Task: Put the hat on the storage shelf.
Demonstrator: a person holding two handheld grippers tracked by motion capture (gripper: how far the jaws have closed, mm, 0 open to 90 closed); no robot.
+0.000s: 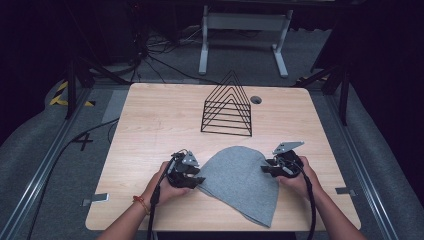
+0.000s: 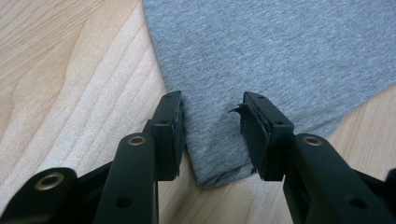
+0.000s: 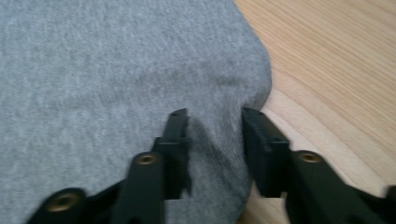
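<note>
Wooden table [image 1: 150,130], cloth [image 1: 242,182] corner claw-straddled

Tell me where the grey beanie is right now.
In the high view the grey beanie lies flat on the near half of the wooden table, between the left gripper and right gripper, in front of the black wire rack.

Right gripper view blurred, soft grey knit cloth [image 3: 116,70] running off its top and left edges, person's forearms cut by the high view's bottom edge, dark room behind the light wooden table [image 1: 150,125] unreadable
</note>
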